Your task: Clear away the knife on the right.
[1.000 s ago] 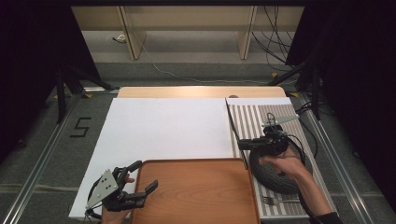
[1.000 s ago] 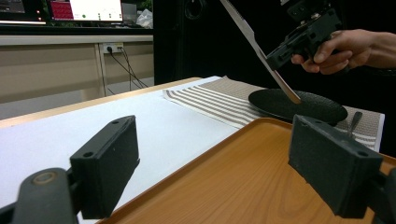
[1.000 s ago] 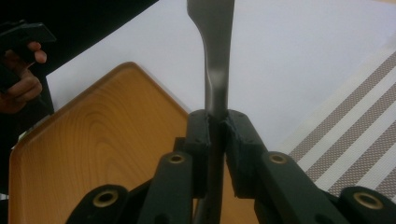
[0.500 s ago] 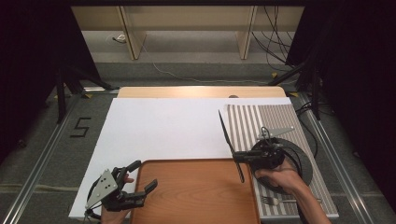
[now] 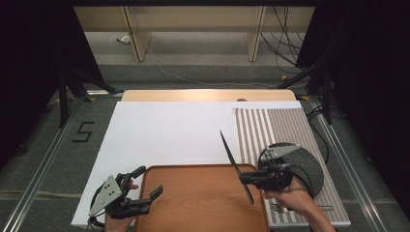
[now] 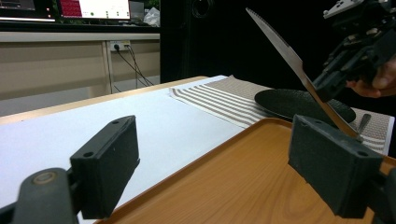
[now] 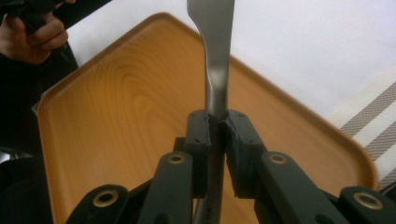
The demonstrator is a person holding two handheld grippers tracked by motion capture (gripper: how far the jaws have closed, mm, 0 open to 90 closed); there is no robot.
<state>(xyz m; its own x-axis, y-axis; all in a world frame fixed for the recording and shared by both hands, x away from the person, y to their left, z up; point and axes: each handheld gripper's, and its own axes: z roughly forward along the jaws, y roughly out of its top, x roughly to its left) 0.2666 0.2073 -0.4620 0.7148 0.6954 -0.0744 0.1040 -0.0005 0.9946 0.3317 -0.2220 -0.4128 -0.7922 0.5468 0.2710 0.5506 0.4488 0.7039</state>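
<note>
A silver table knife (image 5: 231,157) with a serrated blade is held by its handle in my right gripper (image 5: 247,180), shut on it, above the right edge of the wooden tray (image 5: 193,208). The blade slants up and away to the left. In the right gripper view the jaws clamp the knife (image 7: 217,70) over the tray (image 7: 116,116). My left gripper (image 5: 149,181) rests open at the tray's left edge, nothing between its jaws. The left gripper view looks across the tray (image 6: 224,182) at the knife (image 6: 289,58) and the right gripper (image 6: 355,46).
A black plate (image 5: 302,162) lies on a striped placemat (image 5: 270,128) at the right, with a fork (image 5: 278,209) near its front edge. White paper (image 5: 169,130) covers the table beyond the tray. Shelving and cables stand behind the table.
The right gripper has carried the knife left and nearer, from above the black plate to the tray's right edge. The left gripper has stayed put.
</note>
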